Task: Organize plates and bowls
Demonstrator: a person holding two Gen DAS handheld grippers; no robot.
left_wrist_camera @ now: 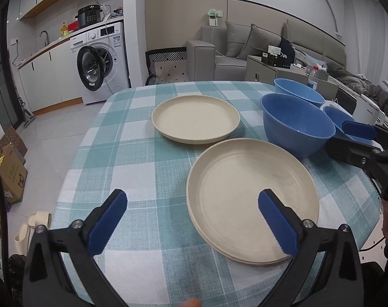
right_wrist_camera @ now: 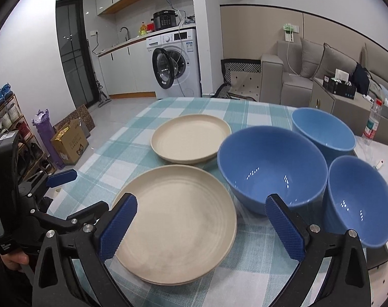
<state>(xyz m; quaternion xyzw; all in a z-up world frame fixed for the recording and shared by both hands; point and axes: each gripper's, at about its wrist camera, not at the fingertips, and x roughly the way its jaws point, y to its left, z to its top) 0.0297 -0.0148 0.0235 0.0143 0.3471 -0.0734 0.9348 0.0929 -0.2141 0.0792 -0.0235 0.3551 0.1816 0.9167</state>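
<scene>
A table under a teal-and-white checked cloth (left_wrist_camera: 132, 153) is seen from both wrist views. The near plate stack (right_wrist_camera: 178, 227) serves as the landmark: two cream plates are nested there, as shown by a doubled rim at the near edge.

Left gripper (left_wrist_camera: 191, 226): jaws are spread wide, nothing is held between them. The stack (left_wrist_camera: 252, 199) is overlapped in view by the right-hand blue pad only; the left-hand pad is seen over bare cloth to the stack's left. No pad is seen pressing on the rim.

Right gripper (right_wrist_camera: 201, 226): jaws are likewise spread wide and empty. The right side of the stack is framed between the pads, the left-hand pad being seen over the stack's left portion and the right-hand pad over the cloth just right of it, in front of the bowls. No contact with the rim can be made out.

A single cream plate (right_wrist_camera: 191, 138) is set beyond the stack, apart from it. A large blue bowl (right_wrist_camera: 273, 166) stands upright just beyond and right of the stack. A second blue bowl (right_wrist_camera: 324, 131) is placed behind the large one, and a third blue bowl (right_wrist_camera: 360, 202) to the right of the stack, beside the large one. All three bowls are standing separately, not nested.

Each gripper is caught at the edge of the other's view.
</scene>
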